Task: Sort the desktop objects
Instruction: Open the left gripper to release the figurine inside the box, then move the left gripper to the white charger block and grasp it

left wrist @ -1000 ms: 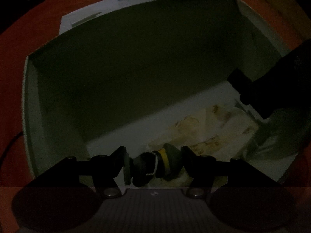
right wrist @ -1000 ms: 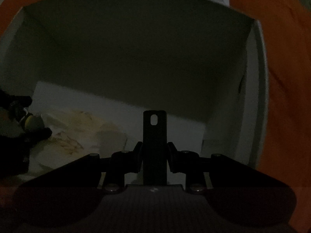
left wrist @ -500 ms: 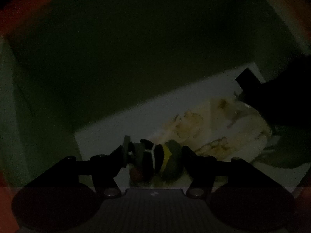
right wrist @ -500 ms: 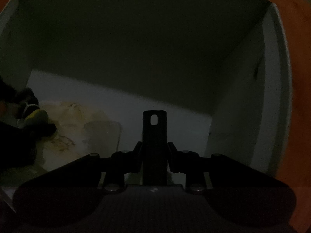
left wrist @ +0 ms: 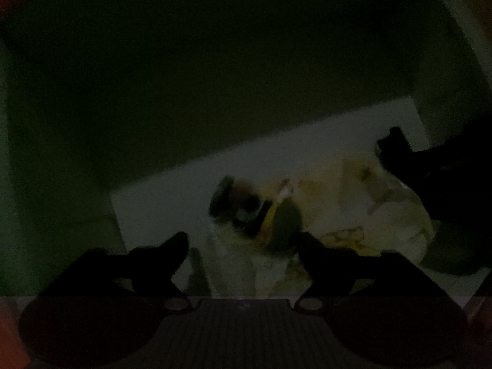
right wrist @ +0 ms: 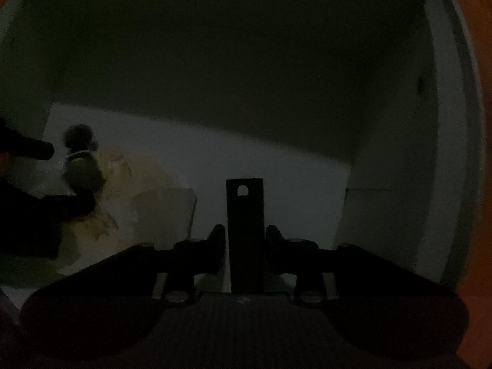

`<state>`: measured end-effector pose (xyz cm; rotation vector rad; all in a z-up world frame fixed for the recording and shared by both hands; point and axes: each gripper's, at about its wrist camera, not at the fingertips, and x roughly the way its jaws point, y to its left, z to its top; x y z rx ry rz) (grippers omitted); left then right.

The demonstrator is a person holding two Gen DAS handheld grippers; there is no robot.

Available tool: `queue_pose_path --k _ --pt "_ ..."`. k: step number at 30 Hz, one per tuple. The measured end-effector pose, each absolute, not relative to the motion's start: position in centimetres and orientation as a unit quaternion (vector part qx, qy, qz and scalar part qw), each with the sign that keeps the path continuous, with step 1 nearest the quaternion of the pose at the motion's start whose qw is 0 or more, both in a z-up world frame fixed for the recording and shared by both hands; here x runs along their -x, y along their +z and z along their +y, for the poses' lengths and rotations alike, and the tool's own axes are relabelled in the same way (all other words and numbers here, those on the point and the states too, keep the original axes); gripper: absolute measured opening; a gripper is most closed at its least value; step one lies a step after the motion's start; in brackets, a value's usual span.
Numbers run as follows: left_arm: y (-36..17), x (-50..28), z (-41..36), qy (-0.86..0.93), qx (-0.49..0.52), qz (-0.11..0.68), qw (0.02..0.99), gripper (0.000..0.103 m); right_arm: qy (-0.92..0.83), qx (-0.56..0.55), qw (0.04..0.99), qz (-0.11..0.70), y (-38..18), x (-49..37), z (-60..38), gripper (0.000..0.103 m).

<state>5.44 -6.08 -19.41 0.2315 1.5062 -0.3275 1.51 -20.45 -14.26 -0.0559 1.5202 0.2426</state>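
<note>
Deep white box (right wrist: 442,123) on orange surface (right wrist: 479,46) — stained paper (left wrist: 363,215) and small dark toy (left wrist: 246,209) on its floor.

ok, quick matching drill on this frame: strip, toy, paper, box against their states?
1 black strip
2 yellow-banded toy
3 paper
4 box

A white walls, orange surface outside
B upright between jaws
C crumpled, stained, on the floor
D loose, touching no jaws

Pairs: 1-B, 2-D, 3-C, 4-A.
Left gripper and right gripper: jaws opening, strip between the right ones.
</note>
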Motion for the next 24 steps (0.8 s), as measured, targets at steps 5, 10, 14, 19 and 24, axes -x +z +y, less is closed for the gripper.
queue_pose_path --k 5,10,14,19,24 --pt "-17.6 -5.2 -5.6 -0.162 -0.099 0.657 0.730 0.087 0.103 -0.034 0.730 0.674 -11.4 -2.7 -21.3 0.044" --pt "-14.5 -6.8 -5.5 -0.172 -0.051 0.645 0.742 0.087 0.110 -0.074 0.755 0.642 -7.3 -5.0 -21.6 0.044" --pt "-11.1 -8.7 -5.2 -0.171 -0.016 0.610 0.774 0.087 0.116 -0.098 0.774 0.615 -4.5 -6.3 -22.0 0.044" --pt "-7.3 -10.7 -4.4 -0.175 -0.001 0.577 0.798 0.087 0.121 -0.121 0.794 0.583 -1.3 -8.3 -21.5 0.045" --pt "-6.0 -12.2 -2.3 -0.178 0.018 0.575 0.798 0.087 0.122 -0.140 0.807 0.560 -0.4 -10.0 -21.5 0.045"
